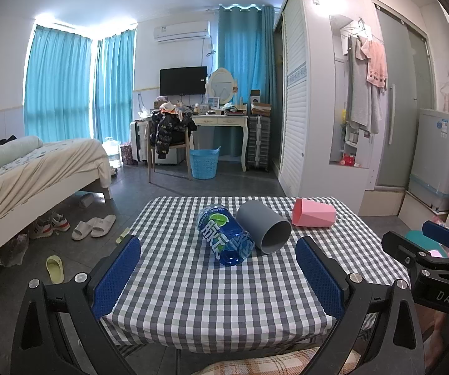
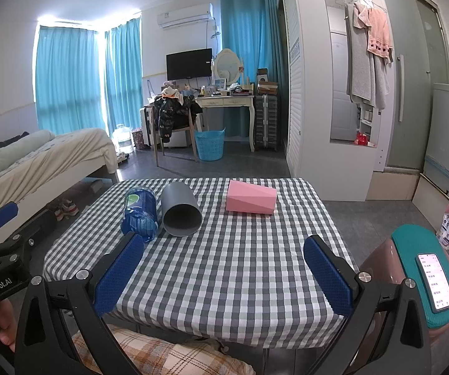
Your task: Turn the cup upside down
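Observation:
Three cups lie on their sides on a small table with a grey-and-white checked cloth. A clear blue cup with a green label lies at the left, touching a grey cup whose open mouth faces me. A faceted pink cup lies apart at the far right. The right wrist view shows the same blue cup, grey cup and pink cup. My left gripper is open and empty above the near table edge. My right gripper is open and empty, short of the cups.
A teal-topped stool with a phone stands right of the table. A bed, slippers and shoes lie on the floor at left. A desk, chair and blue basket stand beyond. A wardrobe is at right.

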